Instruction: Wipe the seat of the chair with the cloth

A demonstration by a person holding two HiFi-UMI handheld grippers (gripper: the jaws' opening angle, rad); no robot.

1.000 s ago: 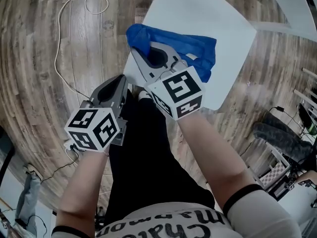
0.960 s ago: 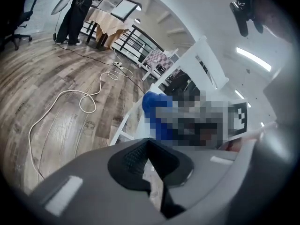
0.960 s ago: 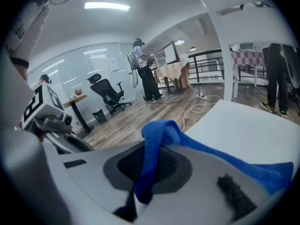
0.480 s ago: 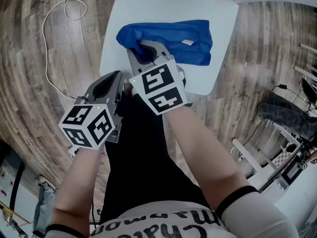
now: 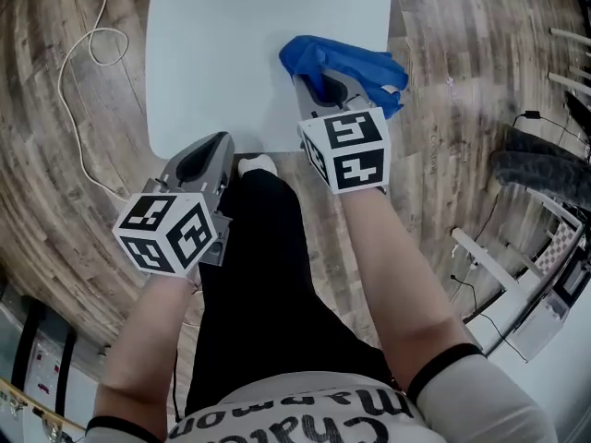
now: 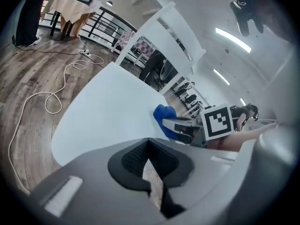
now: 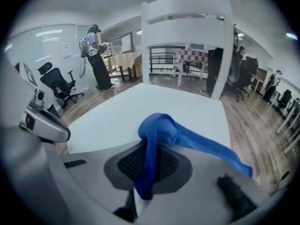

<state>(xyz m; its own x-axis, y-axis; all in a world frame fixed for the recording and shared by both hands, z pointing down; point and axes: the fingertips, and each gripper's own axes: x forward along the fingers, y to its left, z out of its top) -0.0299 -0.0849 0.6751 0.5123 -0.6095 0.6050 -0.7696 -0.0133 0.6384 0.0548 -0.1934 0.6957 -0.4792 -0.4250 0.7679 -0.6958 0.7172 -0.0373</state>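
The white chair seat point(image 5: 222, 53) fills the top of the head view. A bunched blue cloth point(image 5: 355, 63) lies near the seat's right edge, with my right gripper point(image 5: 319, 89) shut on it. In the right gripper view the cloth point(image 7: 164, 135) hangs over the closed jaws of that gripper point(image 7: 147, 172), in front of the seat point(image 7: 154, 104) and the white chair back point(image 7: 187, 22). My left gripper point(image 5: 199, 166) hovers at the seat's front edge, shut and holding nothing. The left gripper view shows the seat point(image 6: 103, 107), the cloth point(image 6: 164, 117) and the right gripper's marker cube point(image 6: 218, 122).
A white cable point(image 5: 78, 72) loops over the wooden floor left of the chair. My black trouser leg and white shoe point(image 5: 257, 165) stand at the seat's front edge. A white rack point(image 5: 499, 266) is on the right. An office chair point(image 7: 58, 83) and a person point(image 7: 96, 55) are far off.
My right gripper has dragged the cloth across the seat from the front left to the right edge. The left gripper has stayed at the front edge.
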